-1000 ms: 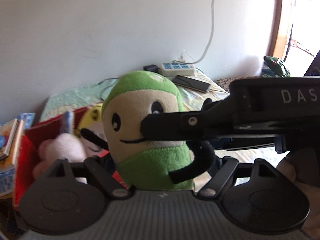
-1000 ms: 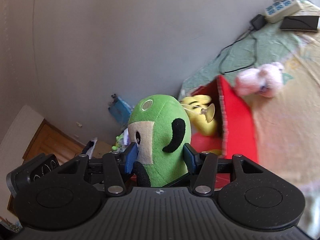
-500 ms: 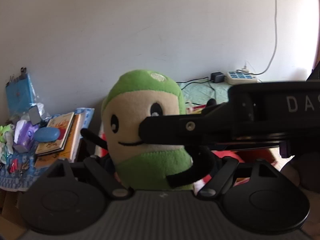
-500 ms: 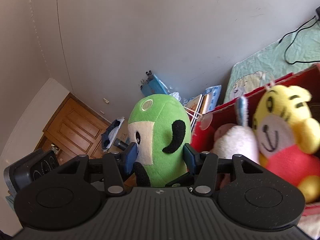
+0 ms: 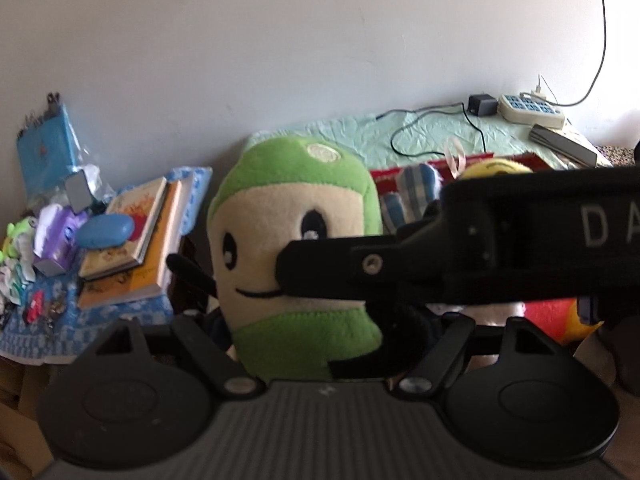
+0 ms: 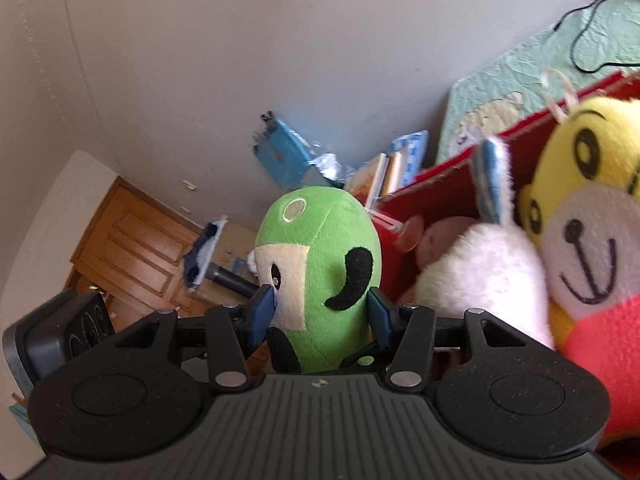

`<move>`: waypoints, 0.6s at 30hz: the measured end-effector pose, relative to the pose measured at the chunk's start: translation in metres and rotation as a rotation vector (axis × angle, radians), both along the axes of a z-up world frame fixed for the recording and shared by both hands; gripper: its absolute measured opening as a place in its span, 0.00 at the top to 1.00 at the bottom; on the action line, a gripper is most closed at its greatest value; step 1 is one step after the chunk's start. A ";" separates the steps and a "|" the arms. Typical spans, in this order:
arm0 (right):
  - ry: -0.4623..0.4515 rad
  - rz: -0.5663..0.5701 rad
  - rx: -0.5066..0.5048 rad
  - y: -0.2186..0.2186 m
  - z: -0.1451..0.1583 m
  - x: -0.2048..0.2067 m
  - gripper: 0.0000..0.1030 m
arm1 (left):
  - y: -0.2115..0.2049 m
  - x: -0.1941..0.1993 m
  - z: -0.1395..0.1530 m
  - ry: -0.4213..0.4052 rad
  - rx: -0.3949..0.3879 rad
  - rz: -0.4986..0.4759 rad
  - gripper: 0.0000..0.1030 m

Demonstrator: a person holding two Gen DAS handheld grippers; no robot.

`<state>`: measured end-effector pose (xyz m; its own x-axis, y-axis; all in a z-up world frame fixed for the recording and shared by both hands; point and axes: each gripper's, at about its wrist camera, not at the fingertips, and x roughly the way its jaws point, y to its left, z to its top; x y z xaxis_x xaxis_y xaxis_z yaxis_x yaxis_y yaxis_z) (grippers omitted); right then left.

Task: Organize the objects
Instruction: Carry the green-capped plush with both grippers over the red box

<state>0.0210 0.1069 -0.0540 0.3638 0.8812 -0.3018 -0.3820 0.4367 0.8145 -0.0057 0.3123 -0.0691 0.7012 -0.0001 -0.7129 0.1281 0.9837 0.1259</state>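
A green and cream plush toy (image 6: 320, 272) with a smiling face is clamped between my right gripper's (image 6: 322, 312) blue pads. In the left wrist view the same plush (image 5: 296, 248) fills the middle, with the right gripper's black finger (image 5: 360, 268) across its face. My left gripper's fingertips are hidden behind the plush, so its state does not show. A red box (image 6: 440, 184) to the right holds a yellow and red plush (image 6: 592, 248) and a white plush (image 6: 484, 280).
A stack of books (image 5: 136, 240) with a blue case (image 5: 105, 230) lies on a cluttered side table at the left. A power strip (image 5: 530, 109), cables and a dark flat device (image 5: 562, 145) lie on the green sheet by the wall. A wooden door (image 6: 132, 256) shows lower left.
Both grippers have moved with the green plush toward the red box; the yellow and white plush toys now loom larger at the right. The grip on the plush is unchanged.
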 end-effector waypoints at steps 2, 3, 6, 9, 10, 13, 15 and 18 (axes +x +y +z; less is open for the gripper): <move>0.011 -0.020 -0.027 -0.003 -0.003 0.000 0.48 | -0.001 0.001 -0.003 0.012 -0.006 -0.004 0.24; 0.009 -0.034 -0.054 -0.004 -0.003 0.000 0.48 | -0.003 -0.001 -0.003 0.015 -0.004 -0.009 0.24; 0.001 -0.058 -0.136 -0.004 -0.004 0.000 0.49 | -0.009 0.004 -0.010 0.030 0.012 -0.025 0.24; 0.017 -0.071 -0.151 -0.005 -0.008 0.001 0.51 | -0.016 0.006 -0.014 0.036 0.039 -0.029 0.24; 0.019 -0.074 -0.160 -0.004 -0.011 0.002 0.52 | -0.017 0.007 -0.015 0.041 0.041 -0.029 0.24; 0.023 -0.076 -0.167 -0.001 -0.016 0.005 0.53 | -0.015 0.009 -0.020 0.052 0.047 -0.022 0.23; 0.020 -0.072 -0.174 0.000 -0.017 0.006 0.53 | -0.016 0.009 -0.021 0.060 0.053 -0.012 0.21; 0.037 -0.052 -0.182 0.003 -0.019 0.009 0.52 | -0.015 0.011 -0.025 0.084 0.043 -0.002 0.18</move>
<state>0.0302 0.1096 -0.0729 0.3931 0.7913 -0.4683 -0.3268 0.5963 0.7333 0.0051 0.2974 -0.0939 0.6390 0.0309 -0.7686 0.1418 0.9773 0.1572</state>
